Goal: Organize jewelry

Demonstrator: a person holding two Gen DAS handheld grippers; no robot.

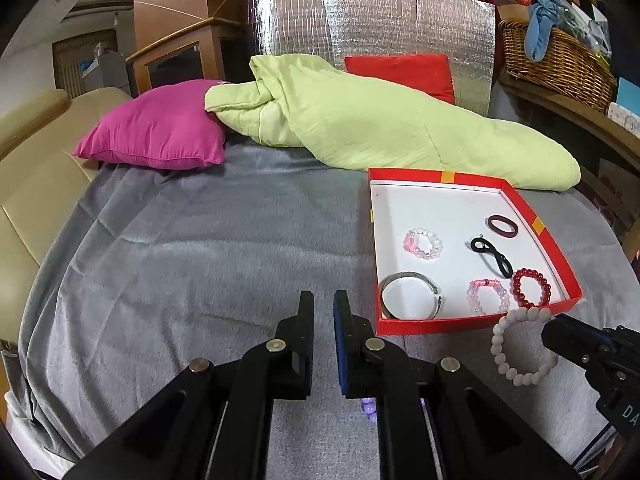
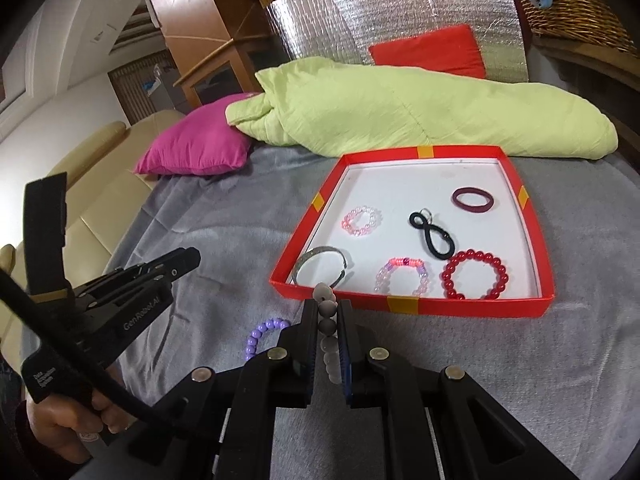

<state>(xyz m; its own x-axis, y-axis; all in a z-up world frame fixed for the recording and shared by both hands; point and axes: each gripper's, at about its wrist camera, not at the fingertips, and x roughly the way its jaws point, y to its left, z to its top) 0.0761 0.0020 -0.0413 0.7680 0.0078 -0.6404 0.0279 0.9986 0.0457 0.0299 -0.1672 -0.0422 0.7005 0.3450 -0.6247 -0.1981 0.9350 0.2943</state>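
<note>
Right now, holding a white bracelet (image 2: 329,332) pinched in the right claw (image 2: 329,320), fingers clamped on the beads, just short of the near wall of the red box (image 2: 404,305). Seen from the left wrist, bracelet loop (image 1: 520,346) hanging off the right claw tip (image 1: 560,338), apparently just outside the box's near right corner. Left claw (image 1: 323,308) nearly together on nothing, a narrow gap between the fingers, hovering over the grey bed cover (image 1: 200,260) to the left of the box.

Already in the box: silver bangle (image 2: 320,266), pink bracelet (image 2: 362,220), pink-lilac bracelet (image 2: 404,276), red bracelet (image 2: 474,275), black loop (image 2: 434,238), maroon ring (image 2: 472,199). Not yet in: purple bracelet (image 2: 262,334), lying on the cover between the two claws, partly hidden behind the right claw.

Likely next: lifting over the wall and releasing on a bare patch of white floor.

Risks from here:
- Catching the dangling loop on the wall if carried too low, tipping or dragging the light box.
- Slipping: grip on only a few round beads, so a jolt could roll them out onto the cover.
- Dropping on top of the bangle or pink-lilac bracelet close behind the wall, tangling pieces.
- Brushing the purple bracelet with either claw and pushing it off across the cover.
</note>
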